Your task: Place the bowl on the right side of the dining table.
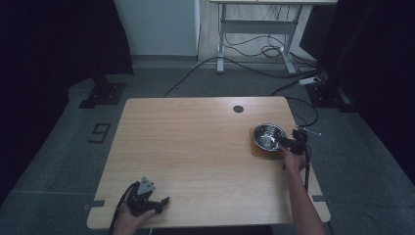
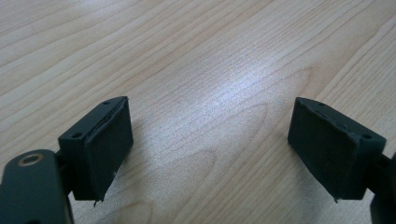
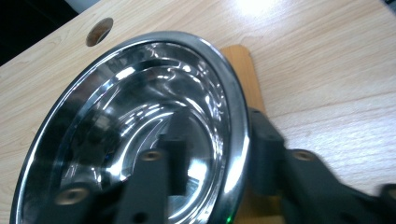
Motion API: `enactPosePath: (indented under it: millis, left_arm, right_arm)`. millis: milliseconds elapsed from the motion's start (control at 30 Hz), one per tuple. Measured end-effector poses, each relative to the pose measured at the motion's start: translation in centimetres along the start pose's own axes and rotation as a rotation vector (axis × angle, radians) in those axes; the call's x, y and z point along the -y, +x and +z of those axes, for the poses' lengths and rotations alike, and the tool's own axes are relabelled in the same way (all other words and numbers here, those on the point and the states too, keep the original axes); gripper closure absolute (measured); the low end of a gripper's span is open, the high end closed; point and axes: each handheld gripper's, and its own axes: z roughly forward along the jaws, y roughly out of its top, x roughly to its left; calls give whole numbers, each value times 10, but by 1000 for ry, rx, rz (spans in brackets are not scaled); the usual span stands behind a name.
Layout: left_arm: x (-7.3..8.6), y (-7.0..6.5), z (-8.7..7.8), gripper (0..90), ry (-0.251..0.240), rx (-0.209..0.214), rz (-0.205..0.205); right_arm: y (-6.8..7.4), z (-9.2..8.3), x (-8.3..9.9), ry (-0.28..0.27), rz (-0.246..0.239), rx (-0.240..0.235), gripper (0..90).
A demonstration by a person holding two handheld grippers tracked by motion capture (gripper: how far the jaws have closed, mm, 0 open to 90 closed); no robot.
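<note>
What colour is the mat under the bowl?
Orange-brown wood; the mat shows best in the right gripper view.

We see our right gripper (image 1: pixel 289 143) at the rim of the shiny round steel bowl (image 1: pixel 269 135), which sits on a square wooden mat (image 1: pixel 256 148); our left gripper (image 1: pixel 157 204) rests near the light wooden worktop's (image 1: pixel 195 147) front edge.

Table (image 1: pixel 195 147) middle bare; bowl (image 1: pixel 270 136) blocks right edge.

The left gripper (image 1: pixel 157 202) is held low with its jaws spread wide. The right gripper (image 1: pixel 288 143) is held forward, jaws parted, forearm extended.
</note>
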Motion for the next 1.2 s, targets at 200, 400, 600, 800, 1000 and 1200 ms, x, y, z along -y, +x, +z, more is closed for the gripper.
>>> enactPosePath:
  millis: [200, 400, 600, 800, 1000, 1200]
  left_arm:
    - [0, 0, 0, 135, 0, 0, 0]
    - [0, 0, 0, 135, -1, -2, -2]
    - [0, 0, 0, 135, -1, -3, -3]
    - [0, 0, 0, 135, -1, -3, -3]
    - [0, 0, 0, 135, 0, -2, -3]
    - [0, 0, 0, 135, -1, -2, -4]
  right_arm:
    - [-1, -11, 1, -68, -2, -38, 469]
    - [1, -21, 2, -87, -28, -59, 430]
    - [12, -37, 5, -83, -117, -51, 361]
    - [23, -58, 11, -139, -169, -47, 354]
    - [35, -75, 23, -125, -222, -119, 354]
    - [49, -87, 50, -81, -294, -206, 354]
